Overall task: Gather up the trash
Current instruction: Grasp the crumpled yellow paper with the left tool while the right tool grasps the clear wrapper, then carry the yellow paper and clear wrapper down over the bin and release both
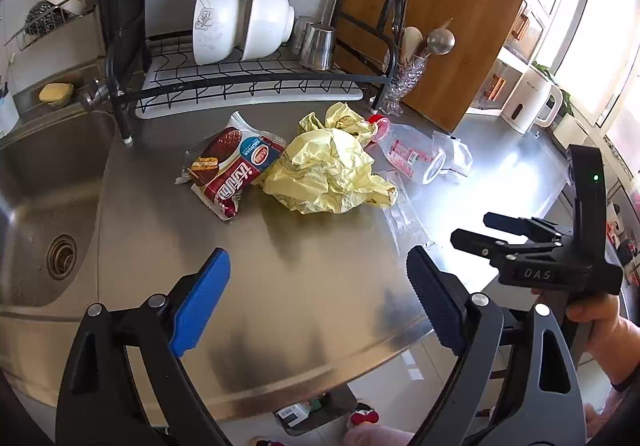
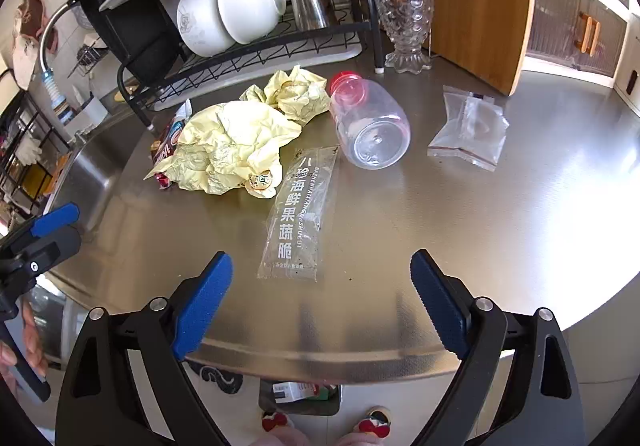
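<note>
Crumpled yellow paper (image 2: 234, 141), snack wrappers and a plastic bottle (image 2: 370, 125) lie mid-counter (image 2: 480, 246), toward its back edge. The bottle, on its side and seemingly empty, could roll if nudged. Left gripper (image 1: 320, 294) and right gripper (image 2: 320, 298) gape wide, holding nothing.

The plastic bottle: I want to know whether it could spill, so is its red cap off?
No. The plastic bottle lies on its side on the steel counter with its red cap still on.
</note>
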The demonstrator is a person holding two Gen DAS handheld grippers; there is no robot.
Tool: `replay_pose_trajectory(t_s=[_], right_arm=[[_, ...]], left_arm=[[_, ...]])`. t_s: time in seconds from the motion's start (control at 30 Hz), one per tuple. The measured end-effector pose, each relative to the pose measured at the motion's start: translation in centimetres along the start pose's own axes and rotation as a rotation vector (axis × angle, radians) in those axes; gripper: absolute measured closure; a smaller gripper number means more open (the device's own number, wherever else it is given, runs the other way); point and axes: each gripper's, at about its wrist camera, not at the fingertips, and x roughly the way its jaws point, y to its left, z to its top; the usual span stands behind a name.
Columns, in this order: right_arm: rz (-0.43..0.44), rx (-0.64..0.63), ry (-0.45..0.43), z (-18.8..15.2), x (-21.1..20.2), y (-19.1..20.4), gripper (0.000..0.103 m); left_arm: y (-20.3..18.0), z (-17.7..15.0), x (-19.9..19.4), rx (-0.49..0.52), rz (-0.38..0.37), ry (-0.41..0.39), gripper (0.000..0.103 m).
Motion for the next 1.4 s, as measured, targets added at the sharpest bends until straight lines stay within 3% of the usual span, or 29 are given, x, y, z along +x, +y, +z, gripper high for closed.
replay_pose_trajectory(t_s=[0.13, 0.47, 0.57, 0.63, 0.67, 0.73, 1.03, 1.4], right_arm=[[-0.016, -0.025, 0.028, 0.5, 2.4, 0.7, 0.028], [-0.058, -0.043, 0.065, 0.5, 5.5, 1.2, 0.044], [-0.084, -0.074, 0.05, 0.3, 5.6, 1.4, 0.056], [-0.093, -0.093, 0.048, 0.2, 5.6, 1.5, 0.076], [-0.095, -0.098, 0.047, 0.2, 5.6, 1.6, 0.076], [-0.09, -0.098, 0.051, 0.2, 5.5, 1.5, 0.078], [-0.067, -0.093, 0.03, -0.4, 3.2, 0.7, 0.082], [-0.015, -0.096, -0.035, -1.2, -1.3, 0.0, 0.083]], left_arm=[[0.8, 1.9, 2.3, -0.01, -0.026, 0.028, 0.026], [0.5, 4.2, 8.0, 0.013, -0.08, 0.115, 0.036], [0.6, 4.3, 9.3, 0.008, -0.074, 0.142, 0.041], [0.7, 4.3, 10.0, 0.003, -0.068, 0.158, 0.05], [0.8, 4.3, 10.3, 0.005, -0.063, 0.166, 0.059], [0.8, 4.2, 10.7, 0.015, -0.051, 0.181, 0.068], [1.0, 3.4, 10.8, 0.012, -0.016, 0.201, 0.091], [0.1, 2.6, 4.9, -0.022, 0.014, 0.113, 0.095]])
